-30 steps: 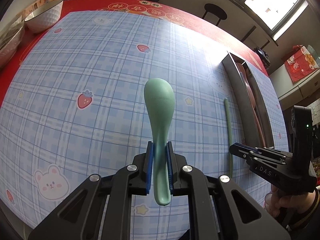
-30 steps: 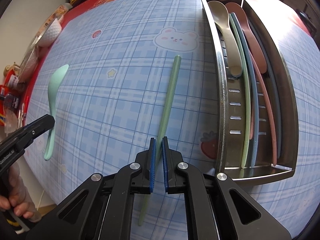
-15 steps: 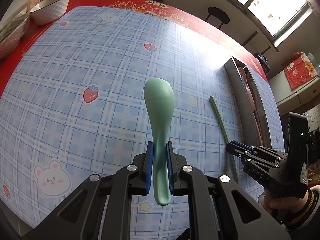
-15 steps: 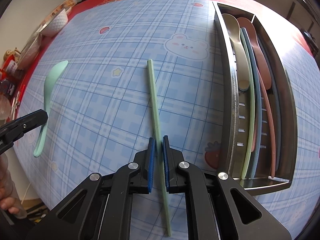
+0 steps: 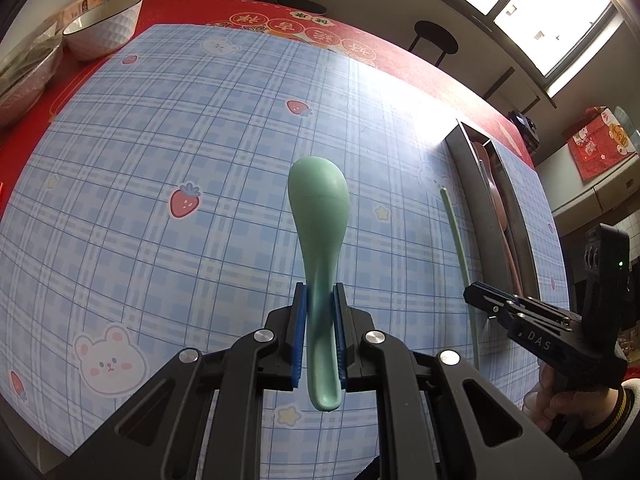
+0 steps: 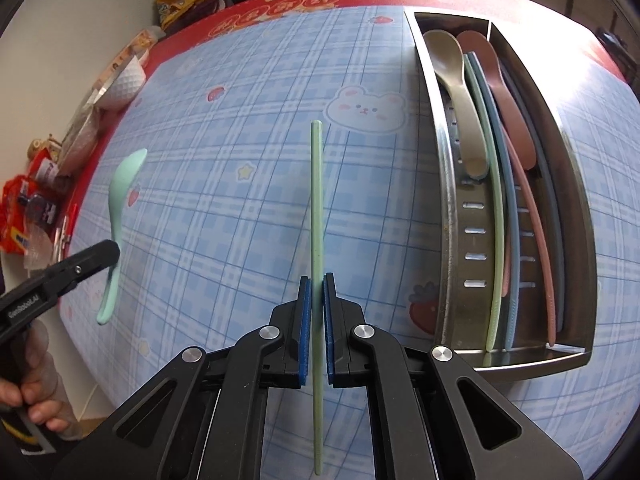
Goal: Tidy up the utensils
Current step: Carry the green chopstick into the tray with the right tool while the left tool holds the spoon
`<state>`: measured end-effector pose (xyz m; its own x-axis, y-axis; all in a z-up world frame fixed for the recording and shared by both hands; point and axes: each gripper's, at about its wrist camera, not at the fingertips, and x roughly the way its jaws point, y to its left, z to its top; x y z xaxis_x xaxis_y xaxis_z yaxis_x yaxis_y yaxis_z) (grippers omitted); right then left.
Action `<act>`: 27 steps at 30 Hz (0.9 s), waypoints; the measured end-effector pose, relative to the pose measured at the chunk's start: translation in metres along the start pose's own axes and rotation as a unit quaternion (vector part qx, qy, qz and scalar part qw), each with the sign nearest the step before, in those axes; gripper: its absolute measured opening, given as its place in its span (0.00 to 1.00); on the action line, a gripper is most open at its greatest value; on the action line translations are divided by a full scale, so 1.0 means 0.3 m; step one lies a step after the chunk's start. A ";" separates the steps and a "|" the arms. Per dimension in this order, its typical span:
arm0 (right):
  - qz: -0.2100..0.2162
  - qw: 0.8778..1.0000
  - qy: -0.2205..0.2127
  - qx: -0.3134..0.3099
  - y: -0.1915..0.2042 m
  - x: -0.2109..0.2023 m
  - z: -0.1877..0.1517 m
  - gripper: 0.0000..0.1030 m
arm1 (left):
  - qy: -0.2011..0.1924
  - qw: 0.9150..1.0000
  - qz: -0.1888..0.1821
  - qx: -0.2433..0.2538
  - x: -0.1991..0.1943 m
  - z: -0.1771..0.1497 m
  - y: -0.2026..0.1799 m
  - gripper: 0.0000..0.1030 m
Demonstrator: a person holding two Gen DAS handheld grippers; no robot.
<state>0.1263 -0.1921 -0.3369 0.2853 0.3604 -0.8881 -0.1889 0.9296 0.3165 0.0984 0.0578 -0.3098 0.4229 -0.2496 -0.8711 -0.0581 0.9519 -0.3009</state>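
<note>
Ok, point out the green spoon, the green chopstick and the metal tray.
green spoon (image 5: pixel 318 196), left wrist view, bowl.
green chopstick (image 6: pixel 316 200), right wrist view, mid-shaft.
metal tray (image 6: pixel 576 184), right wrist view, right wall.

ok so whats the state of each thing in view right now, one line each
left claw: shut on the mint green plastic spoon
mint green plastic spoon: held off the mat, bowl pointing forward
right claw: shut on the pale green chopstick
pale green chopstick: gripped near its middle
steel utensil tray: holds spoons and chopsticks lying lengthwise
white ribbed bowl: upright on the red cloth
</note>
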 end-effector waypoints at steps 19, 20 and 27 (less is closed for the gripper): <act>-0.083 0.991 -0.094 0.038 -0.281 -0.165 0.216 0.06 | 0.001 1.000 0.027 0.006 0.020 -0.029 -0.078 0.12; -0.085 0.992 -0.090 0.036 -0.286 -0.149 0.219 0.06 | 0.002 1.000 0.030 0.004 0.021 -0.034 -0.080 0.12; -0.081 0.994 -0.065 0.041 -0.336 -0.055 0.236 0.06 | 0.006 0.998 0.055 0.005 0.024 -0.067 -0.113 0.12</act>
<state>0.2071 -0.2864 -0.3305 0.4257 0.2077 -0.8807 -0.0555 0.9775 0.2037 0.0853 0.0202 -0.3136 0.4045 -0.1447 -0.9030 -0.0940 0.9756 -0.1984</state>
